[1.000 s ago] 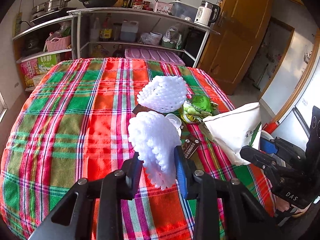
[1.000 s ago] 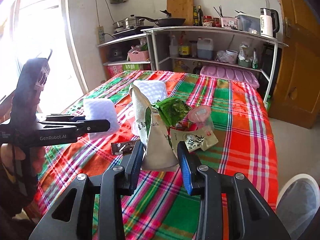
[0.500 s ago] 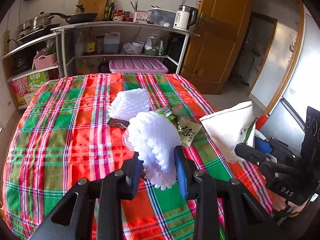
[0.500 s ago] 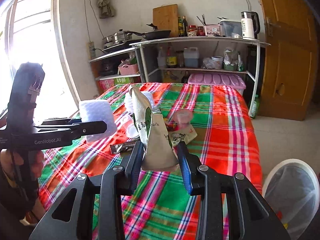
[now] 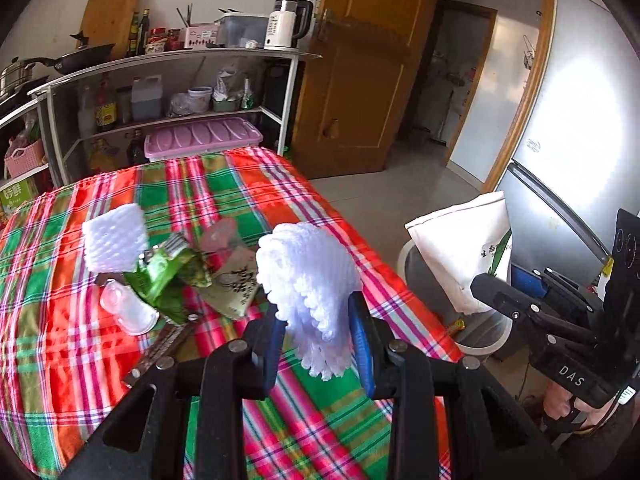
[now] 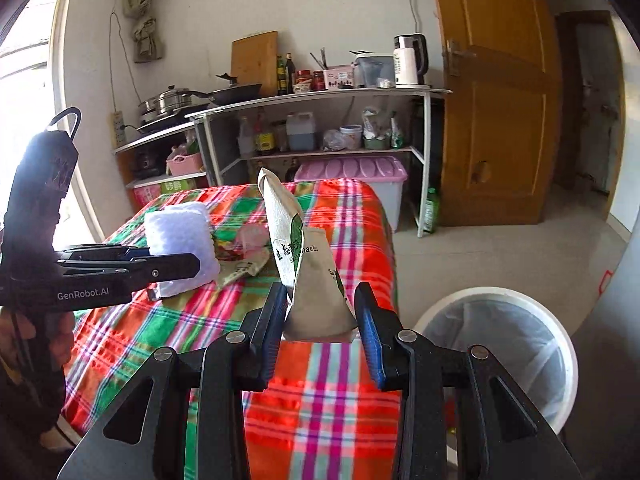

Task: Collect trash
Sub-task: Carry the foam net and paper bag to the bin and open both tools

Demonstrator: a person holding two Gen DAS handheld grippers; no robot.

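Left claw (image 5: pixel 316 340): white foam net (image 5: pixel 308 276).

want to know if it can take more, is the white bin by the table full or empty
Mostly empty: the right wrist view looks down into the white bin and shows bare liner, no visible trash. Its bottom is partly hidden behind the right tongs.

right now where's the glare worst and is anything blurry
Left wrist view: glare washes out the fridge door; the tablecloth blurs near the camera. Right wrist view: the window is blown out white; the bin stays readable.
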